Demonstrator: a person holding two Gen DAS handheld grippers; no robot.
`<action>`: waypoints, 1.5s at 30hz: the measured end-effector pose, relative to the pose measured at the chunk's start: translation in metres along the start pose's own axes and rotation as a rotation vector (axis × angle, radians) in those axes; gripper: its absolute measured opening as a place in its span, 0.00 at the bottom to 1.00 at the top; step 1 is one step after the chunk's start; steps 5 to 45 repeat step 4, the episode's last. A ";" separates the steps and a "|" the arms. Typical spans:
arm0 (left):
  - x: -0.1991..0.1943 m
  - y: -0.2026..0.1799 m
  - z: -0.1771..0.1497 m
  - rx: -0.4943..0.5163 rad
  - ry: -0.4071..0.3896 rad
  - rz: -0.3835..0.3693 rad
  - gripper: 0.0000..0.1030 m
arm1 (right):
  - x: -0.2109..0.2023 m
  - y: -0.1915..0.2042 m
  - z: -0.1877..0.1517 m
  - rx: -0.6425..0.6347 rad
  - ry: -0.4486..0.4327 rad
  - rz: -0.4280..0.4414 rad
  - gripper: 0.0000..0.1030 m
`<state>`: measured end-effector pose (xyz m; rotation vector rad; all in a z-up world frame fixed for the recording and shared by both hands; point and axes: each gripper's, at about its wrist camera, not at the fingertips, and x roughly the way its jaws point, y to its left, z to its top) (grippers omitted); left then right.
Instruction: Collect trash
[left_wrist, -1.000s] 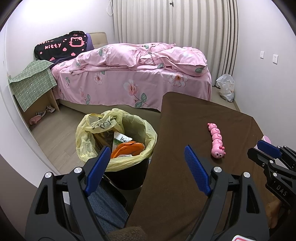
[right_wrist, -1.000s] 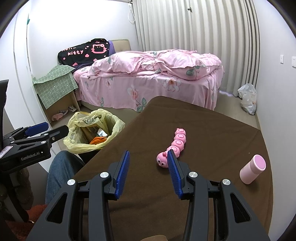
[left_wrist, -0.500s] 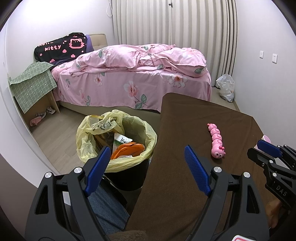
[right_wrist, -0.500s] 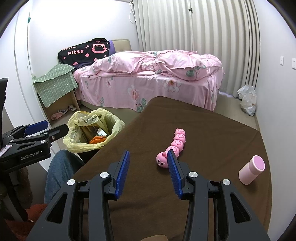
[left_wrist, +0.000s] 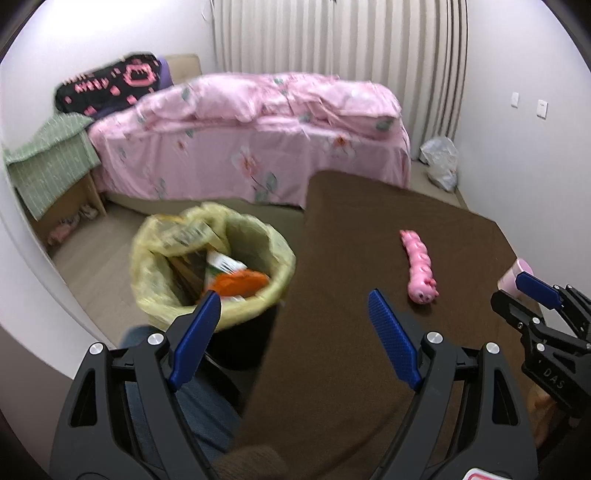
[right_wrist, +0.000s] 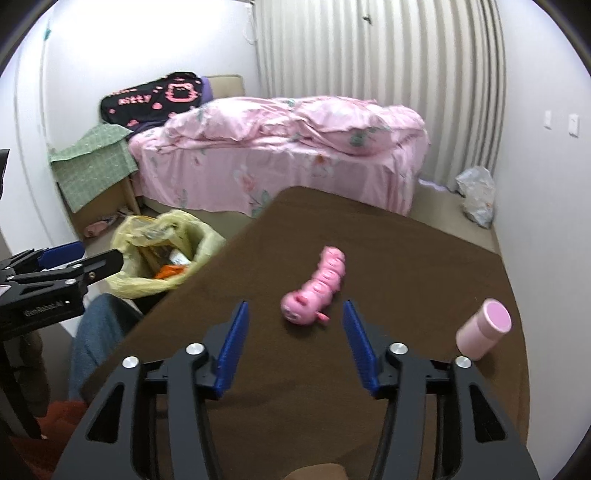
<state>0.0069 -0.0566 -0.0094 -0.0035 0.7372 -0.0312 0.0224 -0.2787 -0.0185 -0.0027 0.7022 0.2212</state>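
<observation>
A pink caterpillar toy (right_wrist: 317, 286) lies on the brown table (right_wrist: 388, 240). My right gripper (right_wrist: 294, 306) is low over the table, its jaws opening. The toy's head shows in the gap just ahead of the tips, and the pads touch nothing. A pink cylinder (right_wrist: 484, 328) lies to the right. In the left wrist view, the left gripper (left_wrist: 293, 299) stands open and empty over the table's left edge. Beyond it is the bin with a yellow bag (left_wrist: 212, 266) holding trash. The toy (left_wrist: 419, 267) and the right gripper (left_wrist: 511, 290) sit at that view's right.
A bed with pink bedding (right_wrist: 295, 147) stands behind the table. A green-cloth stand (right_wrist: 92, 166) is left of it. A white plastic bag (right_wrist: 476, 195) lies on the floor by the right wall. A person's jeans leg (right_wrist: 96, 332) is below the table's left edge.
The right gripper's jaws have spread wider, and the toy's head now shows in the middle of the gap instead of by the right finger. The left gripper stays open as before.
</observation>
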 end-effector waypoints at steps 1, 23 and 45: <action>0.011 -0.007 -0.002 0.017 0.027 -0.007 0.76 | 0.005 -0.007 -0.004 0.006 0.016 -0.003 0.49; 0.050 -0.034 -0.009 0.081 0.121 -0.020 0.84 | 0.029 -0.036 -0.022 0.044 0.081 -0.020 0.50; 0.050 -0.034 -0.009 0.081 0.121 -0.020 0.84 | 0.029 -0.036 -0.022 0.044 0.081 -0.020 0.50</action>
